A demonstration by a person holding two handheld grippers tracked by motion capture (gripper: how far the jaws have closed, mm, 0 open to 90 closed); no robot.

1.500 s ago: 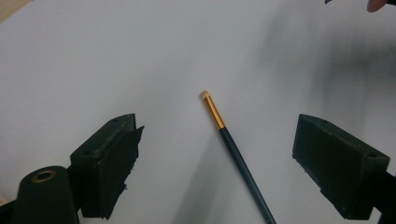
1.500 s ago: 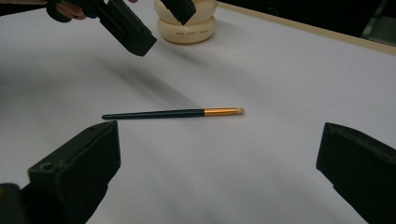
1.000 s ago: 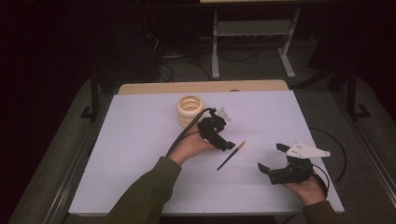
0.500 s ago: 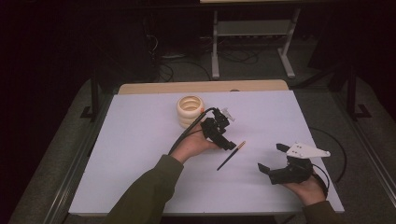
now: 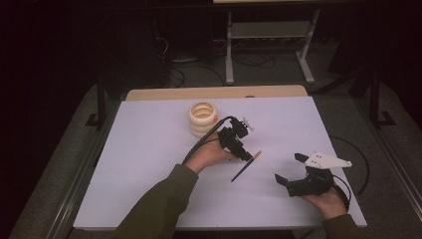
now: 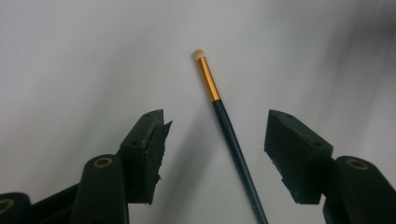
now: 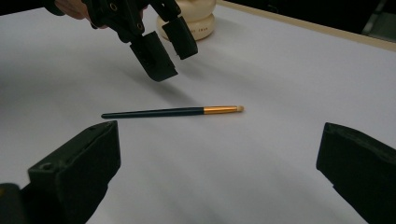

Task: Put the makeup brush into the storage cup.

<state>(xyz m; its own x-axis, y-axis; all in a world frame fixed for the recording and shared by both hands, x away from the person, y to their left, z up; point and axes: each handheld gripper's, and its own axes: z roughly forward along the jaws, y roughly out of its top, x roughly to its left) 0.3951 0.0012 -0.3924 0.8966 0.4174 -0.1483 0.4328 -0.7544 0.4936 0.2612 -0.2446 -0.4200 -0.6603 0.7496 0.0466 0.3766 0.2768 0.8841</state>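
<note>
Your left gripper (image 5: pixel 247 155) hangs over a small brush (image 5: pixel 246 166) on the white table (image 5: pixel 149 149).

In the left gripper view the brush (image 6: pixel 229 128) lies flat on the table between your two jaws, its dark handle running toward you and its gold ferrule and pale tip pointing away. The jaws have just been closing, yet they stand about half open, with a gap on each side of the handle and neither pad touching it. Your right gripper (image 5: pixel 288 169) rests near the table's right front corner, well apart from the brush, its jaws spread wide and empty; its own view shows the brush (image 7: pixel 173 111) lying crosswise ahead and your left gripper (image 7: pixel 163 49) just above the handle. A cream ribbed holder (image 5: pixel 203 119) stands behind your left hand (image 5: pixel 211 154).
</note>
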